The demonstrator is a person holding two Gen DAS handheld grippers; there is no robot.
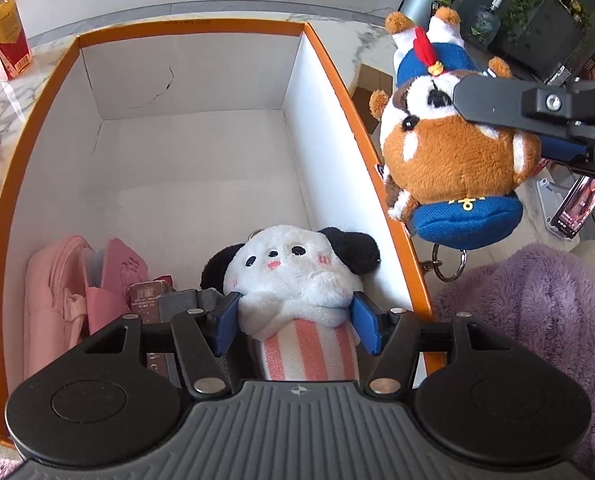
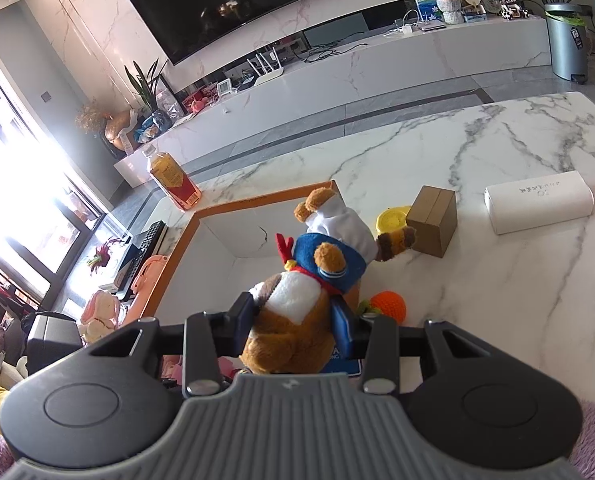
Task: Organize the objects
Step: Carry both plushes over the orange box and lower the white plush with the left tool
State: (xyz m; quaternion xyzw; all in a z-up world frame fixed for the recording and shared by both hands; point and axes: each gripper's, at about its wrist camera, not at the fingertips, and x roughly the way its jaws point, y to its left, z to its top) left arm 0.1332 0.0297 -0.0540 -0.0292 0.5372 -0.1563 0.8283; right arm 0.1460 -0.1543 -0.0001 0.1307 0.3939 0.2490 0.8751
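An orange-rimmed white box (image 1: 193,152) stands on the marble table. My left gripper (image 1: 295,320) is shut on a white panda plush with a pink striped body (image 1: 297,272), held low inside the box's near right corner. My right gripper (image 2: 297,320) is shut on a brown dog plush in a blue sailor suit (image 2: 309,276), held in the air over the box's right rim (image 2: 257,200). In the left wrist view the dog plush (image 1: 449,152) hangs head down beside the box, the right gripper's fingers (image 1: 517,108) on it.
Pink pouches (image 1: 69,288) and a small dark box (image 1: 147,296) lie in the box's near left. On the table are a juice carton (image 2: 173,180), brown cardboard box (image 2: 433,220), yellow object (image 2: 393,216), orange crochet ball (image 2: 387,306), white case (image 2: 537,202). A purple fluffy blanket (image 1: 529,320) lies near.
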